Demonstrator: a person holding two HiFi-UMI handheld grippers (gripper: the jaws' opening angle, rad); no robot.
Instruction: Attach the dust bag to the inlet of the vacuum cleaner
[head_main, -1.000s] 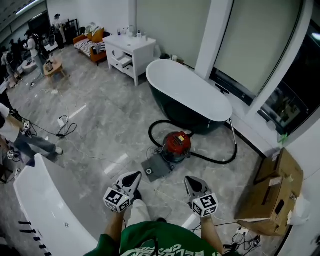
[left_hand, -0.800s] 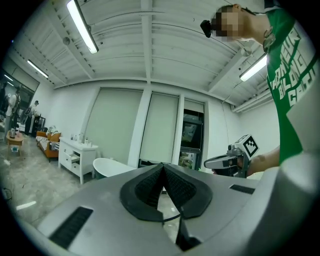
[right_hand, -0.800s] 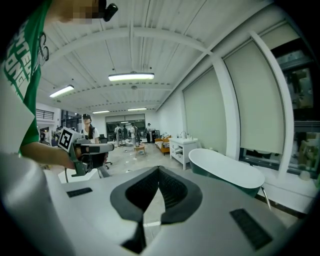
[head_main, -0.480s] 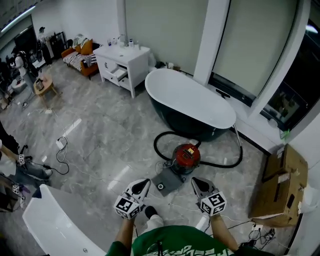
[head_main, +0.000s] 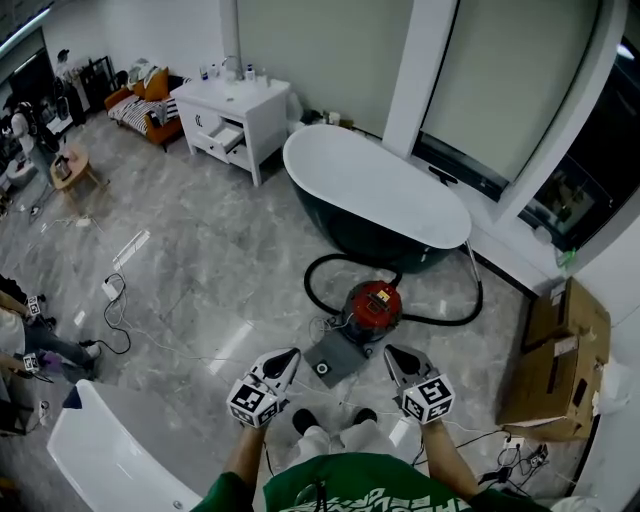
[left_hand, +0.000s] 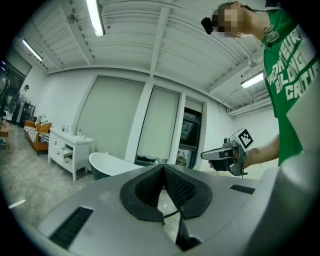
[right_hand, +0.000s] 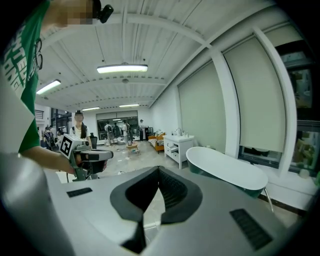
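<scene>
Vacuum cleaner (head_main: 372, 305), red, yellow label unreadable, beside grey dust bag (head_main: 330, 358).

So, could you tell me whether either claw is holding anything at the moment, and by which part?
Nothing is held: the left claw and the right claw are both shut and empty.

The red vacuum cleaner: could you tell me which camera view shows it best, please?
The head view: the red vacuum cleaner sits whole on the floor before the bathtub. Neither gripper view shows it; both look across the room.
</scene>
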